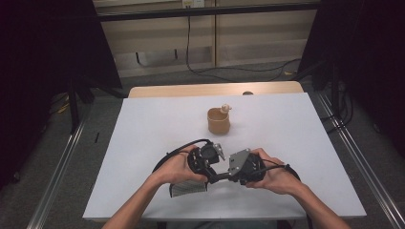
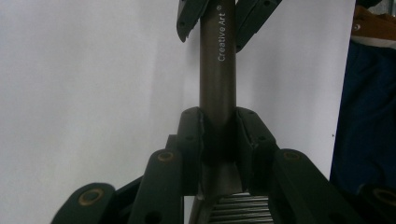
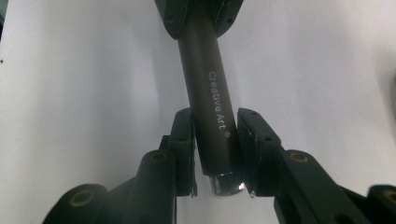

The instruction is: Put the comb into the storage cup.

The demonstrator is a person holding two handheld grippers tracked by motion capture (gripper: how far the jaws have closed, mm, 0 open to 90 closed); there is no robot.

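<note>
Counter [image 1: 143, 124], high view: white surface; left gripper [image 1: 206, 160] and right gripper [image 1: 241, 167] face each other near the front edge, a dark pen [image 1: 220, 176] spanning between them; brown cup [image 1: 218, 120] stands farther back, apart.

Left gripper view: left gripper [image 2: 218, 140] jaws pinch the pen [image 2: 217, 70], lettered "Creative Art"; the other jaws clasp its far end.

Right gripper view: right gripper [image 3: 215, 144] jaws close on the pen [image 3: 205, 84] near its silver tip.
</note>
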